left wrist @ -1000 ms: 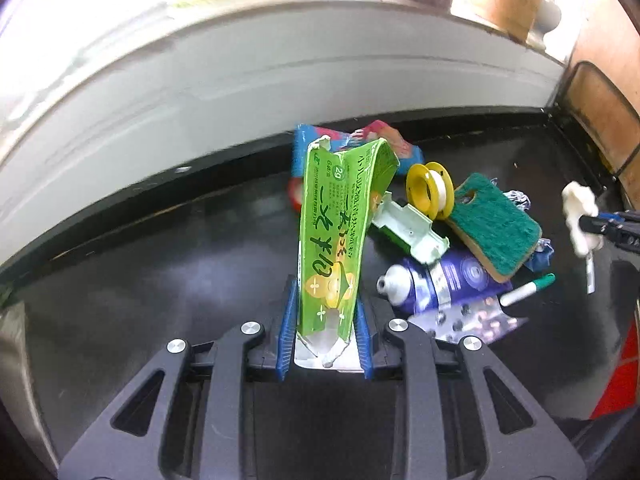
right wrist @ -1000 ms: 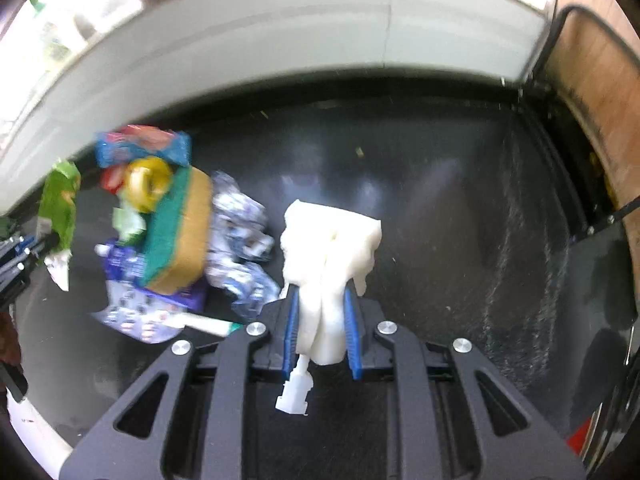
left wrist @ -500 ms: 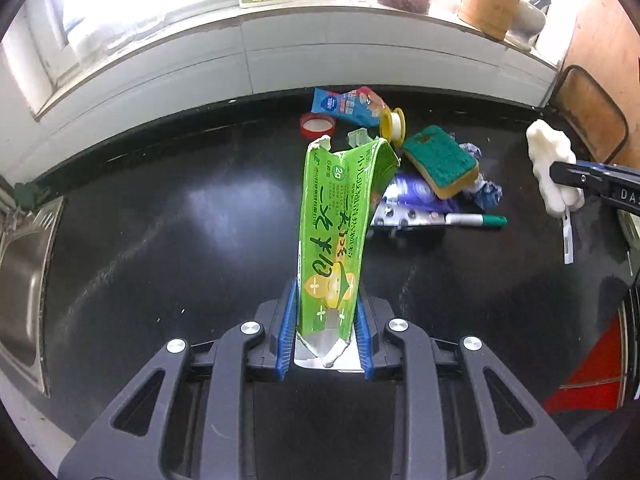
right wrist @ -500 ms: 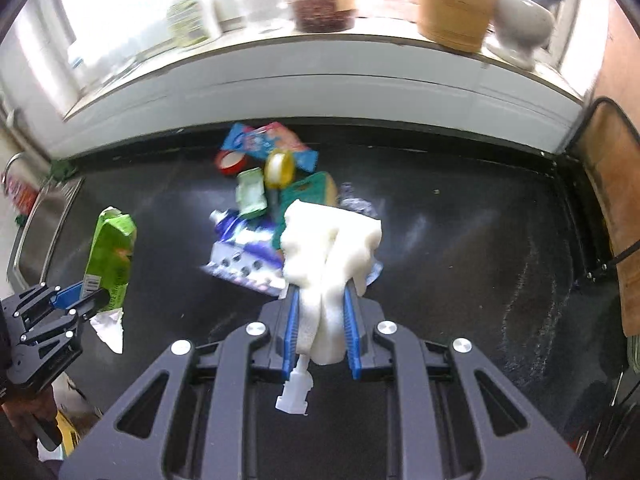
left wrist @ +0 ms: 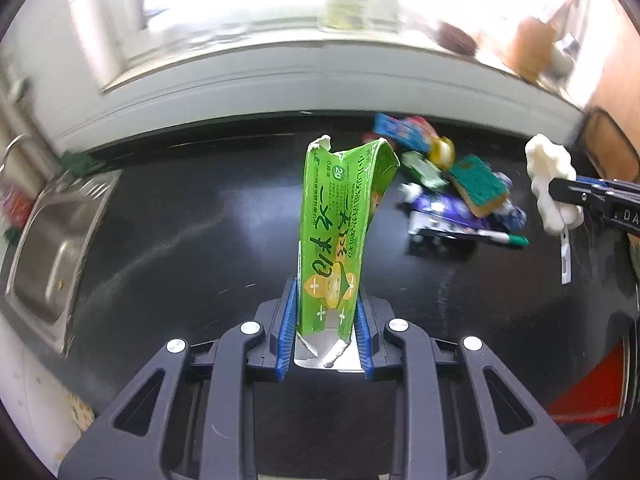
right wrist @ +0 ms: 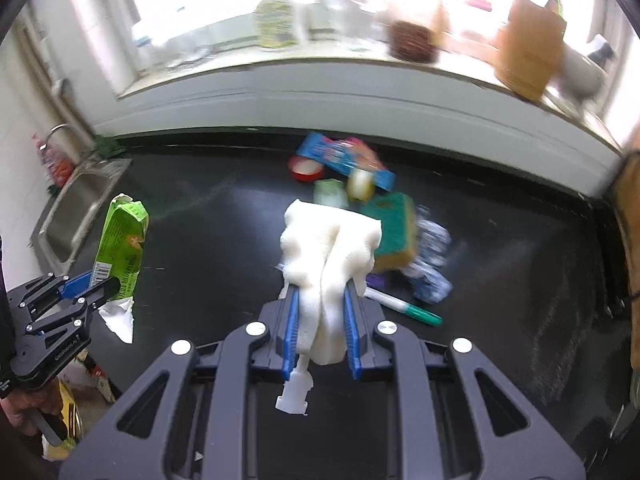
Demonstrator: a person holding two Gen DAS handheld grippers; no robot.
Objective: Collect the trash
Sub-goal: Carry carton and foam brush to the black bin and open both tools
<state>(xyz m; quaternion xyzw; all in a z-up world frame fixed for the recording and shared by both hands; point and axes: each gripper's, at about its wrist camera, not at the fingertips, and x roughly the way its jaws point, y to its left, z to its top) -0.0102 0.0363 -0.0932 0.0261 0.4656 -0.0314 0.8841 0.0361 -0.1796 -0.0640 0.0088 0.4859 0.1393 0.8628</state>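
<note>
My left gripper (left wrist: 325, 308) is shut on a flattened green carton (left wrist: 340, 236), which stands up between the blue pads above the black counter (left wrist: 180, 232). My right gripper (right wrist: 321, 312) is shut on a crumpled white foam piece (right wrist: 328, 240), held over the counter (right wrist: 208, 256). In the left wrist view the right gripper (left wrist: 560, 194) with the foam piece (left wrist: 548, 176) shows at the right edge. The right wrist view has the left gripper (right wrist: 94, 286) and the carton (right wrist: 120, 244) at the left. A pile of trash lies at the back of the counter: green sponge (left wrist: 478, 184), blue wrapper (right wrist: 344, 158), green marker (right wrist: 404, 306).
A steel sink (left wrist: 56, 248) is set into the counter at the left. A white tiled ledge (right wrist: 320, 96) with bottles and jars runs along the back under a bright window. A red lid (right wrist: 304, 170) and a yellow tape roll (left wrist: 442, 150) lie in the pile. A person's hand (right wrist: 20, 412) holds the left gripper.
Both grippers have pulled back and up from the pile, each still holding its item. The pile looks smaller and farther, and the sink has come into view at the left.
</note>
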